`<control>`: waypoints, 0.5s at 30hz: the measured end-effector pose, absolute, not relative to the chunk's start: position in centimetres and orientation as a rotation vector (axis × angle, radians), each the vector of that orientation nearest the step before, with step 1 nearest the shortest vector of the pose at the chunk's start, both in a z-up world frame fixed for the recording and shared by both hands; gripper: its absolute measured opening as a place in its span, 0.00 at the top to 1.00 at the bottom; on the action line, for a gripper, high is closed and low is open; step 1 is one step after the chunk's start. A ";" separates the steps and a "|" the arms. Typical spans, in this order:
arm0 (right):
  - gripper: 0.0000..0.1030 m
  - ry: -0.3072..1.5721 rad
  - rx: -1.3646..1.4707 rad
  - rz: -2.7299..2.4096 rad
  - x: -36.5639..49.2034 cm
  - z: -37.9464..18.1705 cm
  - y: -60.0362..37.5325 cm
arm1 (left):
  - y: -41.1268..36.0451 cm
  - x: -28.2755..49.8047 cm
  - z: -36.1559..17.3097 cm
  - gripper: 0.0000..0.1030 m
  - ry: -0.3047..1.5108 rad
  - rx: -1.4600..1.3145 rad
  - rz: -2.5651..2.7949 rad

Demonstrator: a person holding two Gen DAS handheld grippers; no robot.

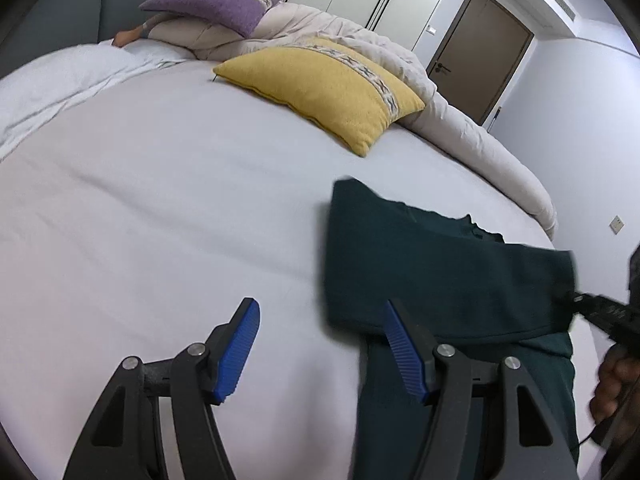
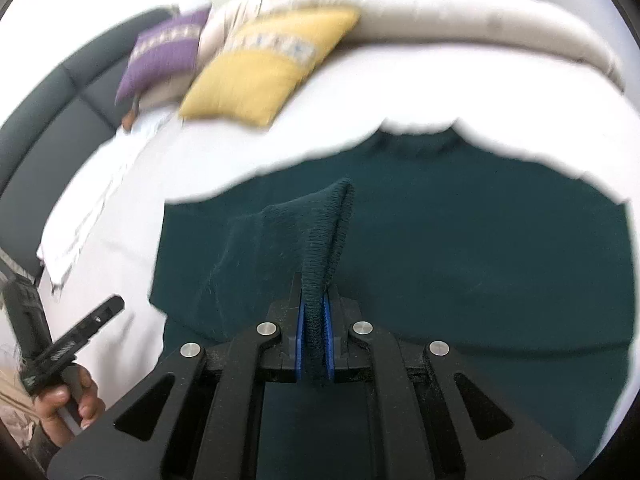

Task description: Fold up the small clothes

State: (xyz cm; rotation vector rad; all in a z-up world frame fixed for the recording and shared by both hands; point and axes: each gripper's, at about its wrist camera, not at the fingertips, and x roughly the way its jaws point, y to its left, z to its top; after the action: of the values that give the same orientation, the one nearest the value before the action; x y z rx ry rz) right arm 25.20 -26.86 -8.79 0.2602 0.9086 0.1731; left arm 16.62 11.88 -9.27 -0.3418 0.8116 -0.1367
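Sweater (image 2: 460, 248), dark green, lies spread on bed (image 1: 160, 200). Right claw (image 2: 316, 344) clamped on its ribbed hem, lifted. Left claw (image 1: 320, 348) wide open, empty, at sweater's left edge.

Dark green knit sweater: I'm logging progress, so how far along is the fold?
Early. The dark green knit sweater lies on the white bed sheet. The right gripper pinches a ribbed edge, lifted; the left gripper is open, empty. Folding remains.
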 end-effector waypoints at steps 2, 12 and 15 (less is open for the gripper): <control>0.94 0.909 0.272 0.116 25.8 -8.7 -30.9 | 11.2 18.0 -9.2 0.35 0.821 -0.328 -0.133; 0.94 1.000 0.365 0.016 27.0 -15.7 -38.3 | 5.3 27.3 -11.4 0.34 0.962 -0.159 -0.060; 0.94 1.001 0.400 0.026 26.6 -16.6 -38.3 | 3.6 29.0 -12.9 0.37 1.013 -0.121 -0.060</control>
State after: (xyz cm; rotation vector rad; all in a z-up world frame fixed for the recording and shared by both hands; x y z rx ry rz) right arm 26.55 -38.34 -16.63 0.3997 1.0008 0.0259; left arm 29.03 3.58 -12.88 -0.1212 1.0127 -0.0602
